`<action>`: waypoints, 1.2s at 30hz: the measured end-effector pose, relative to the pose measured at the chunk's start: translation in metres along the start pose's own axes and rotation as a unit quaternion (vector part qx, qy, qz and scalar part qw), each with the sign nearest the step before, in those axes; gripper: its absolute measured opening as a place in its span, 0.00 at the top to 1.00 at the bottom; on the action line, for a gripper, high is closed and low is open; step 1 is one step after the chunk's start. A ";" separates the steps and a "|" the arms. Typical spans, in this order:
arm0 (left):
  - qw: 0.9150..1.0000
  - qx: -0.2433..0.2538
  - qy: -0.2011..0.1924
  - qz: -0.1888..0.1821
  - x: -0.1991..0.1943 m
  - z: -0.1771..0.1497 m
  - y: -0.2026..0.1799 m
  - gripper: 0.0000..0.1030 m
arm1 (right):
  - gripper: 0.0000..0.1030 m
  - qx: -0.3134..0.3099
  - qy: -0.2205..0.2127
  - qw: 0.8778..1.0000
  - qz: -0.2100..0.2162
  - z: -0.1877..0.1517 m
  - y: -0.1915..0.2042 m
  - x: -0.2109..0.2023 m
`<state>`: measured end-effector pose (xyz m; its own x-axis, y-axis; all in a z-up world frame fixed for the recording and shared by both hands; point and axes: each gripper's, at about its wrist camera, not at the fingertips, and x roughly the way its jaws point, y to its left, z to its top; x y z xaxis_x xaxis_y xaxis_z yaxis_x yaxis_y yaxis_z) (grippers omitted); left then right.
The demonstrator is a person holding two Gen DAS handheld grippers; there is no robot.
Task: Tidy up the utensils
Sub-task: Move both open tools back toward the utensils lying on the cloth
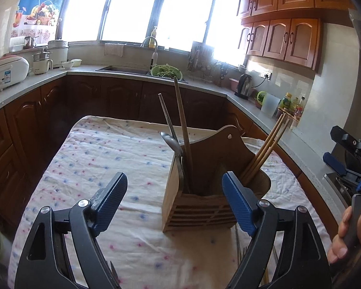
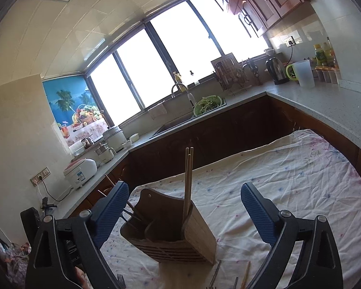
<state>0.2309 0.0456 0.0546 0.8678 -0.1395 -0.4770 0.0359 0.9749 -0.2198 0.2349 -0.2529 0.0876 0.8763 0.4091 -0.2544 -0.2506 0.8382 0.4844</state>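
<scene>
A wooden utensil holder (image 1: 199, 204) stands on the cloth-covered table (image 1: 96, 159). Its left compartment holds a metal spoon (image 1: 172, 142) and long utensil handles (image 1: 183, 130); its right compartment holds wooden chopsticks (image 1: 264, 149). My left gripper (image 1: 174, 202) is open and empty, just in front of the holder. My right gripper (image 2: 184, 214) is open and empty, above the holder (image 2: 173, 236), where the chopsticks (image 2: 187, 180) stand upright. Loose utensils (image 2: 216, 274) lie on the cloth at the near edge, and a fork tip (image 2: 120, 280) shows at lower left. The right gripper also shows at the left wrist view's right edge (image 1: 349, 168).
Kitchen counters wrap around the table, with a sink (image 1: 125, 69), a green colander (image 1: 166, 71), a rice cooker (image 1: 9, 72), a kettle (image 1: 244, 86) and bottles (image 1: 293, 106). Wall cabinets (image 1: 284, 38) hang at the right. The patterned cloth (image 2: 288, 175) is wrinkled.
</scene>
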 end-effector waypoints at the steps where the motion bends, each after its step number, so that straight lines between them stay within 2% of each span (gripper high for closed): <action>1: 1.000 -0.002 0.002 -0.002 -0.004 -0.003 0.001 0.19 | 0.06 0.002 0.001 1.000 -0.003 -0.003 -0.003 -0.005; 14: 0.998 -0.008 0.053 -0.013 -0.033 -0.055 -0.008 0.15 | 0.05 0.037 0.031 0.997 -0.056 -0.053 -0.044 -0.071; 22: 0.996 0.010 0.083 -0.024 -0.039 -0.085 -0.026 0.15 | 0.05 0.055 0.049 0.994 -0.081 -0.087 -0.067 -0.102; 36: 0.989 0.059 0.129 -0.045 -0.033 -0.119 -0.057 0.15 | 0.05 0.054 0.083 0.991 -0.092 -0.112 -0.075 -0.105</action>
<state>0.1418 -0.0257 -0.0185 0.7031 -0.2511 -0.6653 0.1780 0.9680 -0.1771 0.1151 -0.3184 -0.0157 0.8214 0.3135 -0.4765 -0.0390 0.8643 0.5015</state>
